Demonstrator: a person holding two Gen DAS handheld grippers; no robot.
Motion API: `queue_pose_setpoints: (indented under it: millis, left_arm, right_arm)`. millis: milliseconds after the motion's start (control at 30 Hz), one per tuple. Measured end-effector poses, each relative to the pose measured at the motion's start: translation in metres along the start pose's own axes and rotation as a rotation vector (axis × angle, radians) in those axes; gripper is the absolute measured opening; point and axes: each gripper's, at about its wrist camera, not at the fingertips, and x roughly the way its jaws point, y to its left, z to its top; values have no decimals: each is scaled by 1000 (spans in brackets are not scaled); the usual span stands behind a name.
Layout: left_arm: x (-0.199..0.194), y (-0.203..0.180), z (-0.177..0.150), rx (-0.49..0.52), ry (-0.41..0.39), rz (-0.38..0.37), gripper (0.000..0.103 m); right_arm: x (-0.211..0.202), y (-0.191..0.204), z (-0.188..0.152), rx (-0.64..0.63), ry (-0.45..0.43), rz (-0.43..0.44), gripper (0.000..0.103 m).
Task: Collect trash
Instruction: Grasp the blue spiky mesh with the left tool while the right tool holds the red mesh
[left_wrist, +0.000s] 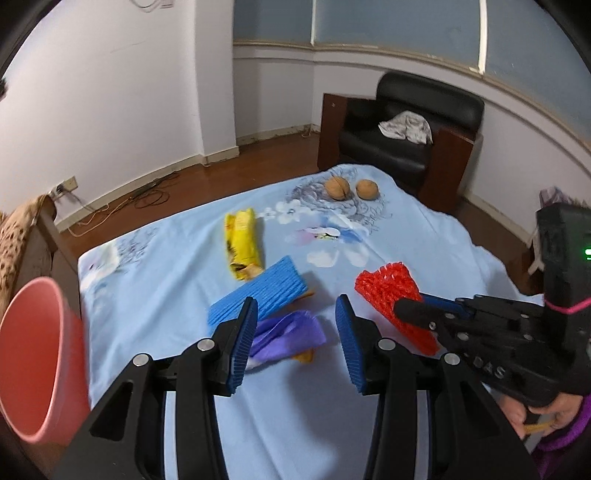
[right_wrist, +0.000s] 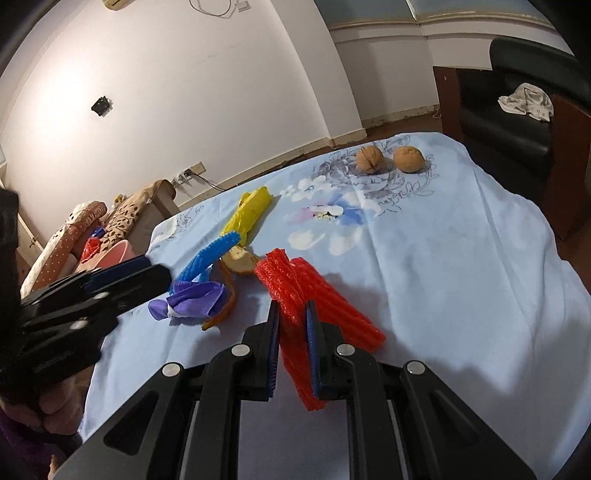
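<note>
Presently, my work surface is a table under a light-blue floral sheet (left_wrist: 388, 258), and nearly all of the trash still lies on it. Beyond its near-left edge stands the pink bin (left_wrist: 37, 354); I cannot see inside it, so what it already holds is unknown. Remaining on the sheet, largest first: the red foam net (right_wrist: 332, 306) near centre-right, the blue foam net (left_wrist: 258, 295) just left of it, the yellow wrapper (left_wrist: 243, 243) farther back, the crumpled purple wrapper (left_wrist: 288, 336) nearest me, and orange peel scraps (right_wrist: 240, 260) beside and under the blue and purple pieces. Two walnuts (right_wrist: 371, 158) sit well apart at the far end. I judge the task to be at an early stage.

My right gripper (right_wrist: 291, 321) points down at a slant, its pads pressed together on a fold of the red foam net; the rest of the net still rests on the sheet. My left gripper (left_wrist: 295, 328) also slants down, jaws apart with nothing between them, hovering over the purple wrapper.
</note>
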Motion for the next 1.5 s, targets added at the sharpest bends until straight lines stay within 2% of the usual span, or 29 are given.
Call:
queue_pose_setpoints:
  millis: [200, 400, 433, 467, 567, 700, 1000, 1267, 1500]
  left_arm:
    - [32, -5, 7, 33, 52, 66, 44]
    - [45, -4, 9, 52, 52, 121, 44]
    - [44, -1, 9, 38, 44, 124, 41]
    - [42, 2, 9, 23, 41, 116, 30]
    - [36, 14, 11, -40, 28, 91, 15]
    - [22, 28, 13, -108, -4, 90, 8]
    - [-21, 59, 9, -236, -87, 86, 7]
    - [-51, 72, 0, -289, -146, 81, 7]
    - [-79, 85, -8, -338, -197, 85, 7]
  right_arm:
    - [3, -4, 0, 23, 11, 27, 13]
    - [3, -6, 1, 31, 14, 45, 13]
    - [3, -6, 1, 33, 14, 47, 13]
    - [3, -7, 1, 34, 14, 49, 13]
    - [4, -7, 1, 33, 17, 55, 13]
    - [4, -5, 1, 25, 20, 52, 13]
    - [5, -1, -1, 3, 25, 29, 13]
    - [2, 2, 0, -2, 16, -1, 13]
    - [-6, 18, 15, -12, -3, 35, 13]
